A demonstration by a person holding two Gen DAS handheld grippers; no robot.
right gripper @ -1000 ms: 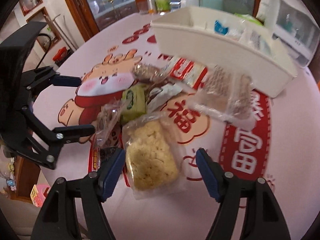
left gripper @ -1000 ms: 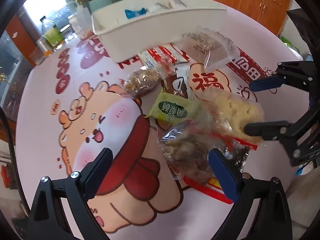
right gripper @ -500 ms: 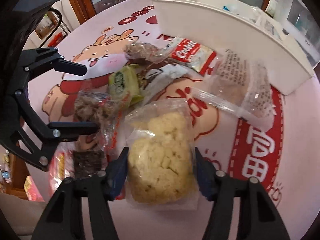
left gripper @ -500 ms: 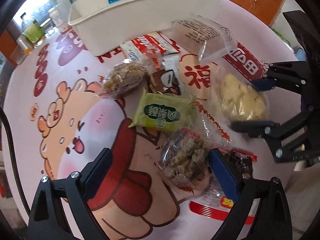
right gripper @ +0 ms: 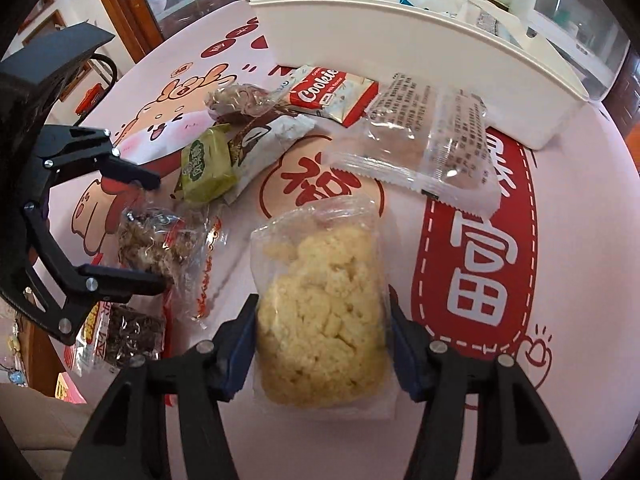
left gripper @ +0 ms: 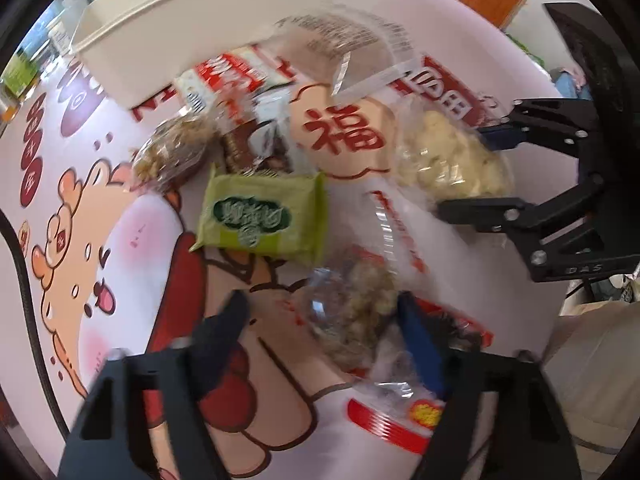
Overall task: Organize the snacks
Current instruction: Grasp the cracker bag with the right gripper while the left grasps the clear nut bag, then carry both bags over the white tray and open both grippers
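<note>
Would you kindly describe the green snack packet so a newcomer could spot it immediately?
Start at the long white bin at the table's far side. In the snack pile before it, the green packet lies beside a brown-and-white wrapper, the only opaque green one.

snacks: yellow puffed-rice bag (right gripper: 324, 320) flat on worktop | nut cluster bag (left gripper: 356, 312) left of it | green packet (right gripper: 206, 166), cookie pack (right gripper: 334, 94) near white bin (right gripper: 400, 40)

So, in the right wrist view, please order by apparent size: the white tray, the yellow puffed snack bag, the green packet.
1. white tray, largest though farthest back.
2. yellow puffed snack bag, which is nearest the camera, so it probably looks bigger than it is.
3. green packet, clearly smallest.
</note>
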